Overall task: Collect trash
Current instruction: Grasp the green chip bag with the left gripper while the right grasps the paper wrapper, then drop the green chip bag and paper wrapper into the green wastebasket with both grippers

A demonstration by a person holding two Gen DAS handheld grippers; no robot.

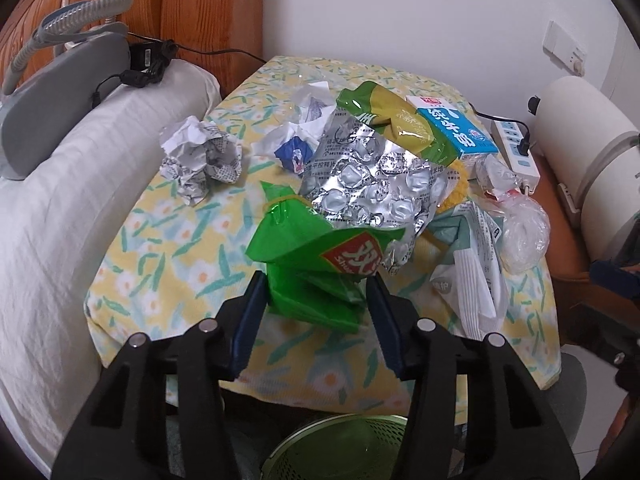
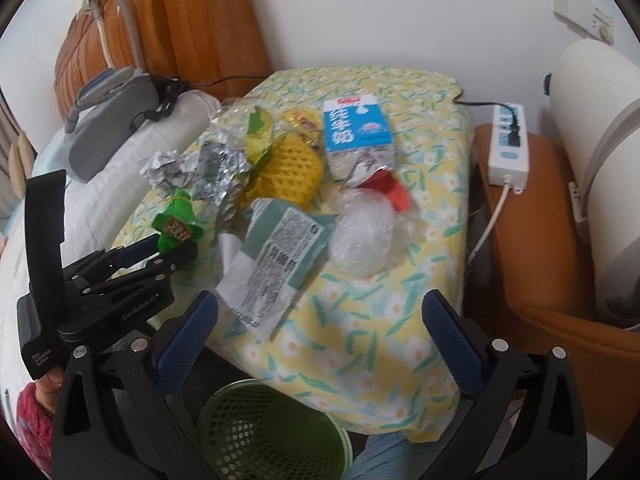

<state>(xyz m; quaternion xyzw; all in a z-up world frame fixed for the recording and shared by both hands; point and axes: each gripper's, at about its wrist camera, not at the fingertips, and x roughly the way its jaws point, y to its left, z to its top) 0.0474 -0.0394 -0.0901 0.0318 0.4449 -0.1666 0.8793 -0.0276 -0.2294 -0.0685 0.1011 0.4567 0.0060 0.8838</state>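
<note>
Trash lies heaped on a small table under a yellow flowered cloth (image 1: 172, 272). My left gripper (image 1: 316, 280) has its blue pads against both sides of a crumpled green snack wrapper (image 1: 312, 264) at the near edge of the heap. The right wrist view shows the same grip, with the left gripper (image 2: 172, 246) at the wrapper (image 2: 176, 228). A silver foil blister sheet (image 1: 360, 184) rests on the wrapper's far end. My right gripper (image 2: 320, 320) hangs open over the table's near edge with nothing between its fingers. A green mesh bin (image 2: 272, 432) stands below on the floor.
Also on the cloth are a blue milk carton (image 2: 356, 132), crumpled paper (image 1: 200, 156), a yellow foam net (image 2: 288, 168), a white and teal packet (image 2: 276, 252) and a clear plastic bag (image 2: 364, 236). A white pillow (image 1: 60, 220) lies left, and a power strip (image 2: 508, 148) right.
</note>
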